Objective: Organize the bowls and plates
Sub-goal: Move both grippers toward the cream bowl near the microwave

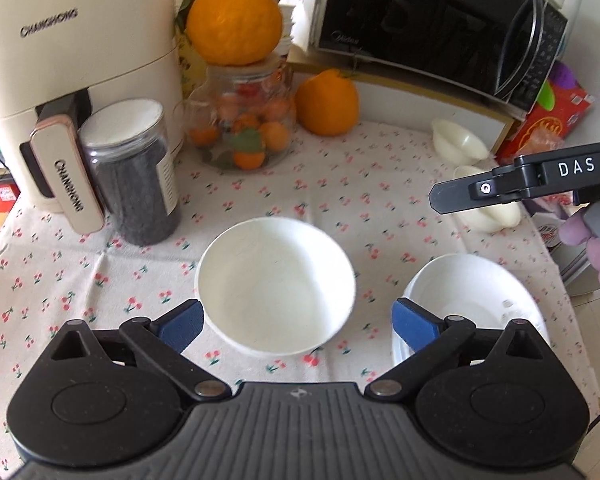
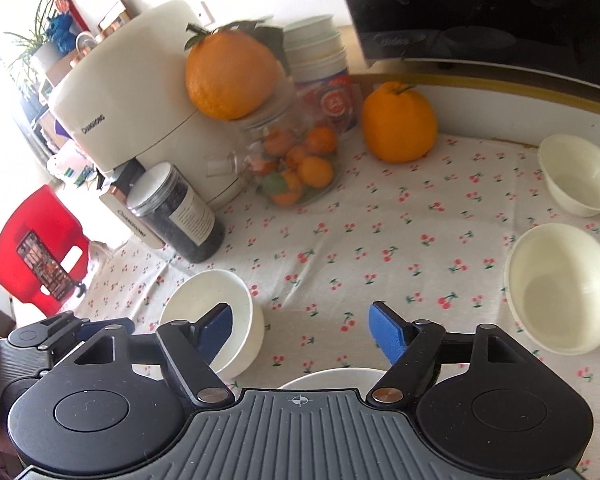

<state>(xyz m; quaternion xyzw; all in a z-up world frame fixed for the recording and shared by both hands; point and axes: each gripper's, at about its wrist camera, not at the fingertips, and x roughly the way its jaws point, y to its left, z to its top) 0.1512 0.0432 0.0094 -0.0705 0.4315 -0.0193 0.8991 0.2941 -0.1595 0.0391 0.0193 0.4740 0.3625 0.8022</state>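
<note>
A white bowl (image 1: 276,284) sits upright on the cherry-print tablecloth (image 1: 100,272). My left gripper (image 1: 296,326) is open, its blue pads wide on either side of the bowl's near rim and not pressing it. To the right lies a stack of white plates (image 1: 472,292). Two cream bowls (image 1: 458,144) (image 1: 488,208) stand at the back right. My right gripper (image 2: 300,328) is open over bare cloth with nothing between its pads. The white bowl (image 2: 220,312) shows behind its left finger, the plates' rim (image 2: 328,378) just below it, and the cream bowls (image 2: 564,284) (image 2: 580,176) to its right.
A cream air fryer (image 1: 72,60), a dark-filled jar (image 1: 136,176) and a glass jar of small oranges (image 1: 244,120) with a large orange on top line the back left. Another orange (image 1: 328,102) and a microwave (image 1: 440,20) stand behind. A red chair (image 2: 36,248) is beyond the table's left edge.
</note>
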